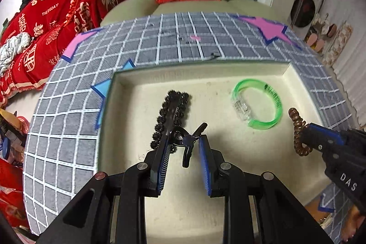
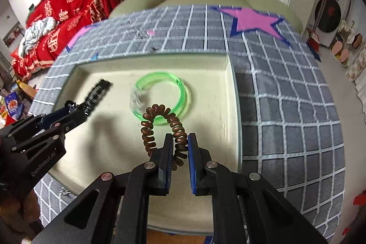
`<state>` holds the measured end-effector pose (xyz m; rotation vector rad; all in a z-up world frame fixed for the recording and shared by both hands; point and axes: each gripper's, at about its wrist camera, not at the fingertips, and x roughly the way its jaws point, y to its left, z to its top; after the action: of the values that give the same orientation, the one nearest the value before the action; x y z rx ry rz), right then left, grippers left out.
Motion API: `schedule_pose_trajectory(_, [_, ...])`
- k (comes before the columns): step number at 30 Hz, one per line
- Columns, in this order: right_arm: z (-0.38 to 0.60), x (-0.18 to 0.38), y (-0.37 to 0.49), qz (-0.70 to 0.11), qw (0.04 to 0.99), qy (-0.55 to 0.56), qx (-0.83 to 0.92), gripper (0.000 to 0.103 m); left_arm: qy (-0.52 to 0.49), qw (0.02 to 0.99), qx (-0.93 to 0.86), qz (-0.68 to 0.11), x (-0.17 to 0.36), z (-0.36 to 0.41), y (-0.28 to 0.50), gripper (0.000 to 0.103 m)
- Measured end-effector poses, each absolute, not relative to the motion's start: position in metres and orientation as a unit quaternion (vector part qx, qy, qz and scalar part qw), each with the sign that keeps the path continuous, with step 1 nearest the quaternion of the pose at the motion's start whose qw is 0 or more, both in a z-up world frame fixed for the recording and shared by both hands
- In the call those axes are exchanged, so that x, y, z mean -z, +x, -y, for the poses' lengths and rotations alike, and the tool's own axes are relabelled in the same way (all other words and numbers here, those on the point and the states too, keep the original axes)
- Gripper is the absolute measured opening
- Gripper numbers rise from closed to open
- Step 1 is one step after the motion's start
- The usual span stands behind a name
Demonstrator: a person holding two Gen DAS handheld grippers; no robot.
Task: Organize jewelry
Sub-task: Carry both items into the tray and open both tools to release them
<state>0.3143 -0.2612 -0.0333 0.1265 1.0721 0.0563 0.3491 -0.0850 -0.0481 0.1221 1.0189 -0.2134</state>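
Observation:
A cream tray [image 1: 205, 77] sits on a grey grid cloth. A green translucent bangle [image 1: 257, 104] lies in it; it also shows in the right wrist view [image 2: 160, 97]. My left gripper [image 1: 184, 141] is over the tray, shut on a small black and blue hair clip [image 1: 189, 141]. A black beaded bracelet [image 1: 170, 116] lies just past its left finger, partly hidden; the right wrist view shows it too [image 2: 99, 89]. My right gripper [image 2: 179, 141] is shut on a brown spiral hair tie [image 2: 160, 127], held above the tray near the bangle. The tie also appears in the left wrist view [image 1: 297, 129].
The grid cloth [image 2: 286, 106] with pink and blue stars covers a round table. A green sofa [image 1: 194, 10] with a red cushion stands behind. Red bedding [image 1: 45, 26] lies at the left. A small dark item [image 1: 213, 56] lies on the cloth beyond the tray.

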Motion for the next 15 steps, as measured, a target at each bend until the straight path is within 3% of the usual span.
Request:
schedule_pose_trajectory(12, [0.253, 0.054, 0.315, -0.517, 0.855, 0.047, -0.020, 0.018, 0.118, 0.866, 0.088, -0.478, 0.068, 0.106, 0.352, 0.035])
schedule_pose_trajectory(14, [0.253, 0.054, 0.315, -0.515, 0.856, 0.048, -0.024, 0.024, 0.124, 0.866, 0.086, -0.477, 0.067, 0.107, 0.351, 0.035])
schedule_pose_trajectory(15, [0.253, 0.054, 0.315, -0.514, 0.856, 0.053, -0.029, 0.034, 0.125, 0.866, 0.085, -0.477, 0.067, 0.107, 0.352, 0.035])
